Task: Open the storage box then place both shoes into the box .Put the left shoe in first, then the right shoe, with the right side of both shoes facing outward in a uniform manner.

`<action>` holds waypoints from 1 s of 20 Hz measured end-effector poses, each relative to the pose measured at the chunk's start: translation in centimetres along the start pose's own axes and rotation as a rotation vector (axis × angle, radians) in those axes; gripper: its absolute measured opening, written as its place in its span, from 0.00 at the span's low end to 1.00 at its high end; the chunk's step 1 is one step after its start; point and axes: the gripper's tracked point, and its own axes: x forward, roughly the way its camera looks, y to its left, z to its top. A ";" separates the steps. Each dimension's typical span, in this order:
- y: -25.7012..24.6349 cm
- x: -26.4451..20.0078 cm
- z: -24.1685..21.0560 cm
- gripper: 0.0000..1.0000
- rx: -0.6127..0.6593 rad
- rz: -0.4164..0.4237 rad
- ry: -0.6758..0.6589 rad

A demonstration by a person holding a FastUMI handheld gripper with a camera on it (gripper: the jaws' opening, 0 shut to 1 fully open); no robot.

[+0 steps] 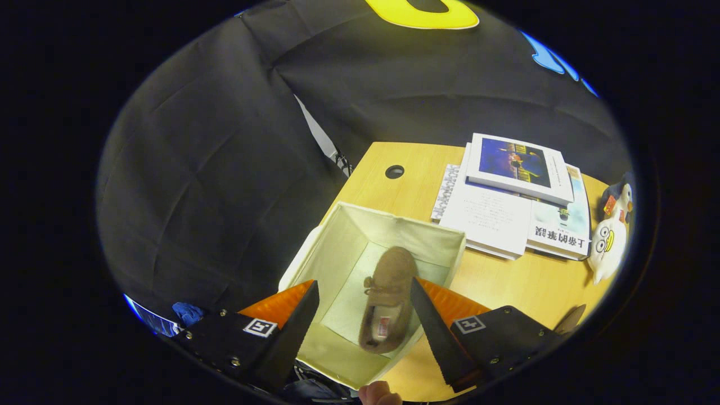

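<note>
Gripper point(363, 315) poised above the open box point(337, 236), pointing downward, fingers spread and released; one shoe point(391, 292) lies inside, lower centre.

The box point(337, 236) looks like matt cream cloth, its walls soft and a little creased. The shoe point(388, 292) inside it is brown with a suede-like nap and a fuzzy lining. The bench point(506, 281) is smooth pale wood-grain with a light sheen. The books point(506, 197) have paper covers, the top one glossy. The toy point(610, 236) is plush. The tongs point(365, 315) stand wide apart, gripping nothing.
</note>
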 end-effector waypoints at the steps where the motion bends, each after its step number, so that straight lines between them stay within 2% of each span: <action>1: -0.1 -0.5 0.2 0.98 0.005 0.002 -0.009; 6: -1.5 -5.0 1.2 0.98 0.045 0.046 -0.052; 10: -4.1 -8.8 1.0 0.98 0.041 0.038 -0.080; 13: -6.6 -11.2 0.3 0.98 0.068 0.019 -0.095; 20: -14.8 -15.5 -2.8 0.98 0.130 -0.081 -0.117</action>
